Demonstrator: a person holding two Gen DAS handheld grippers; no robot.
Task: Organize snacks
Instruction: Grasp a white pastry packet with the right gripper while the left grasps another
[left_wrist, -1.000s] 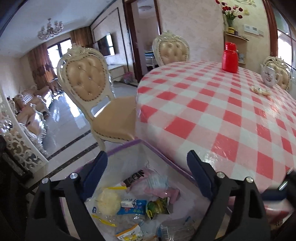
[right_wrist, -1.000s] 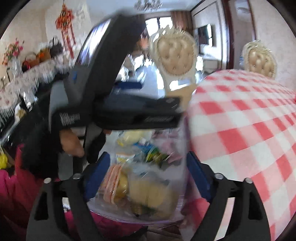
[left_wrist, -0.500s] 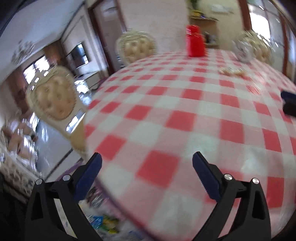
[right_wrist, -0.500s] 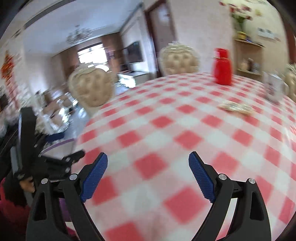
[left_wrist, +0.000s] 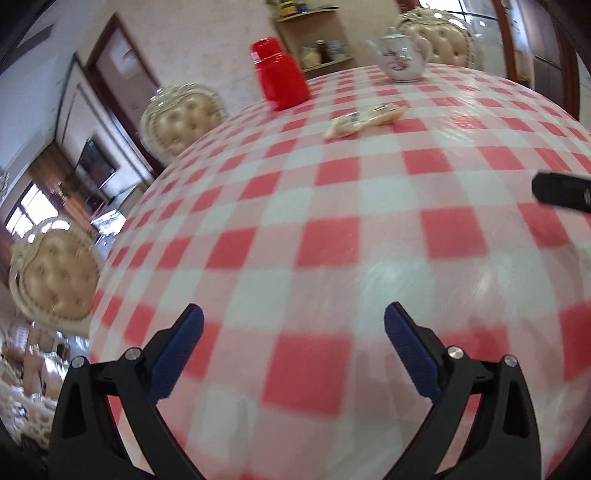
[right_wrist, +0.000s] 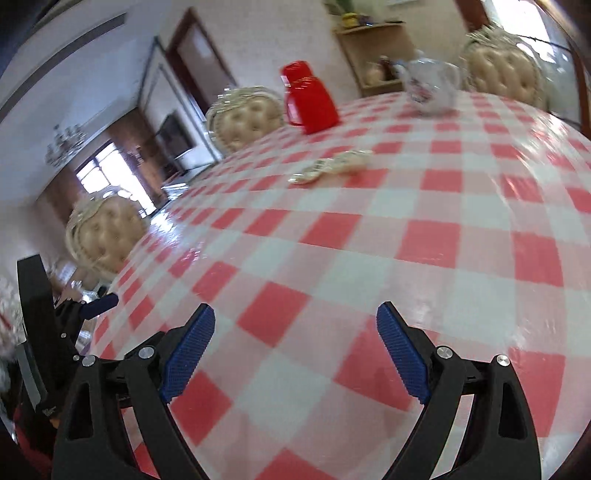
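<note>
Blue ribbed pads (left_wrist: 177, 354) on my left gripper (left_wrist: 293, 350) stand wide apart with nothing between them; only checked cloth shows in the gap. My right gripper (right_wrist: 295, 349) is spread the same way and is likewise empty. I judge both are held open and angled down over the counter (left_wrist: 332, 229) so that either can close on a packet without a separate opening step.

Directly ahead of both grippers the near counter is bare. The left gripper's body (right_wrist: 55, 332) sits at the left edge of my right view, low beside the counter rim; a dark part at the right edge of the left view may be the right gripper, though I cannot confirm it.

Well beyond the fingertips, ahead and slightly right of my left gripper, lie the snack packets (left_wrist: 364, 118), pale wrappers flat on the cloth, apparently overlapping. From my right gripper they (right_wrist: 330, 166) are ahead, near centre. They are the only snacks visible, so they are the probable next pick.

Farther off stand a red jug (left_wrist: 280, 75) and a white teapot (left_wrist: 400, 55), clear of the approach line.
</note>
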